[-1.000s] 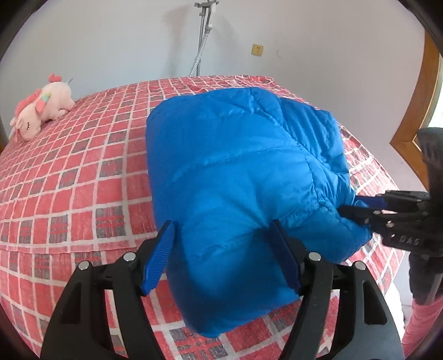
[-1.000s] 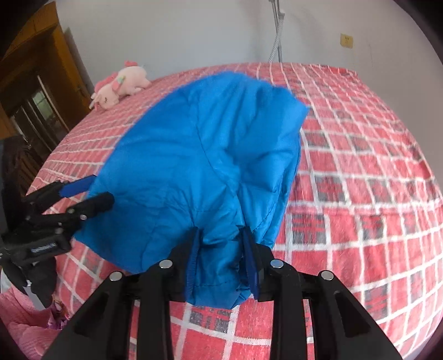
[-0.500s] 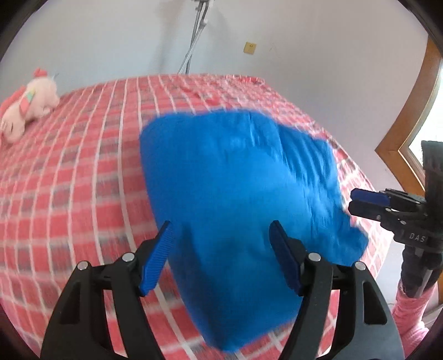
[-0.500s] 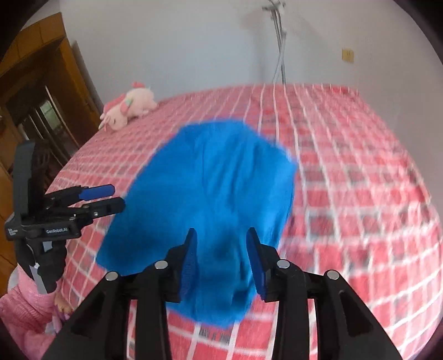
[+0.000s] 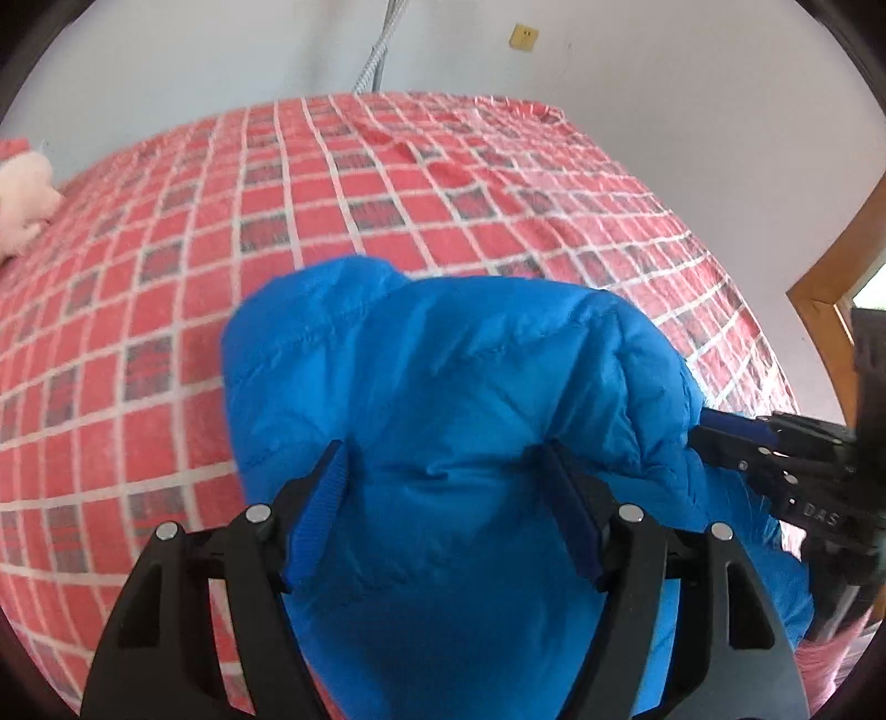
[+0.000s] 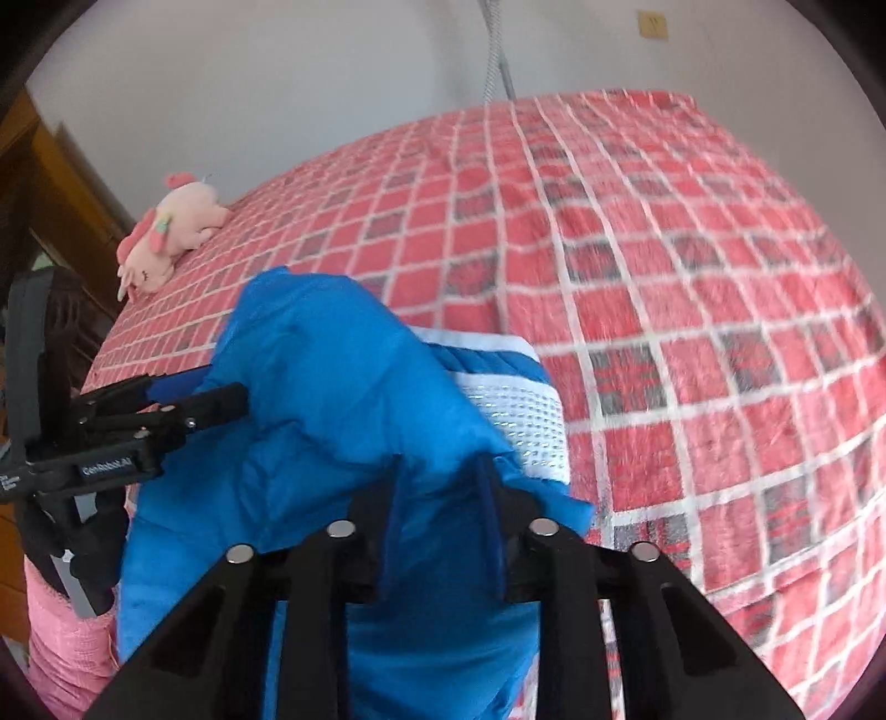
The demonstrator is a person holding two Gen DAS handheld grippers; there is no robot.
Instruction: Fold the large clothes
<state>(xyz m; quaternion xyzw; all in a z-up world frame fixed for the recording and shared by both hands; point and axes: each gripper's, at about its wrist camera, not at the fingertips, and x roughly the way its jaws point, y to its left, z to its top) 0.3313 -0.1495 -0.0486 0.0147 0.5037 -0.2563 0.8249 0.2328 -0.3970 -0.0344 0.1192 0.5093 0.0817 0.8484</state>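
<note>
A puffy blue jacket lies bunched at the near edge of a red checked bed. My left gripper is shut on a thick fold of it, and the fabric creases between the pads. Seen from the right wrist, the jacket is raised and its white mesh lining shows. My right gripper is closing, its jaws pinching a fold of the jacket. The right gripper also reaches into the jacket's right edge, and the left gripper into its left side.
A pink plush toy lies at the bed's far left corner. The bed stretches back to a white wall with a metal pole. Wooden furniture stands left, a wooden frame right. The person's pink clothing shows low left.
The jacket lay spread flat across the bed; now it is bunched and drawn toward the near edge, with more bed showing beyond it. The right jaws opened a little, then narrowed on the fabric.
</note>
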